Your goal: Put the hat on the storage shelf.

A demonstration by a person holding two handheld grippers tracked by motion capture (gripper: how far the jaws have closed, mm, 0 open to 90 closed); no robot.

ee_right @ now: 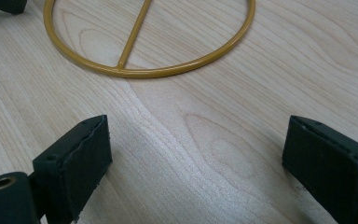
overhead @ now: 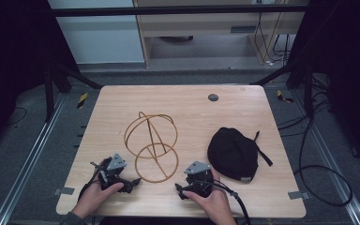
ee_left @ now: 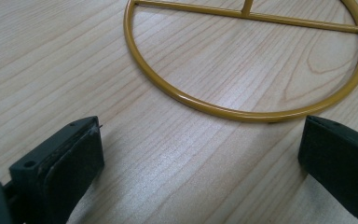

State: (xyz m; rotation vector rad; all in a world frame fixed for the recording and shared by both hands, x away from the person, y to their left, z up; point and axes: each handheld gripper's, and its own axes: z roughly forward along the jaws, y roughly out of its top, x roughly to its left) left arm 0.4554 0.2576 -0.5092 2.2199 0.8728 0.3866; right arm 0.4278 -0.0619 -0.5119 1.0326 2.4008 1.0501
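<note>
1. Nearest the high camera, at the worktop's (overhead: 243, 101) near edge, two hands each hold a gripper. The left gripper (overhead: 132, 183) and the right gripper (overhead: 180, 190) both rest low on the wood, pointing inward toward each other.
2. Between them, slightly farther back, stands the yellow wire stand (overhead: 151, 143). Its flat base ring lies on the wood, a cross bar spans that ring, and upright hoops rise from it.
3. In the left gripper view, its jaws are spread wide with bare wood between them. The near arc of the base ring (ee_left: 223, 111) lies just ahead of the pads, apart from them.
4. In the right gripper view, its jaws are likewise released, wide apart, with nothing between them. The base ring (ee_right: 168, 71) curves across the wood just beyond the tips, untouched.
5. To the right of the stand, well apart from it, a black cap (overhead: 234, 153) lies on the wood, its strap trailing off to the right. It sits just beyond the right hand (overhead: 211, 199).
6. Farther back, a small dark round plug (overhead: 213, 97) sits near the far edge.
7. Loose cables lie on the grey floor (overhead: 323, 154) to the right.
</note>
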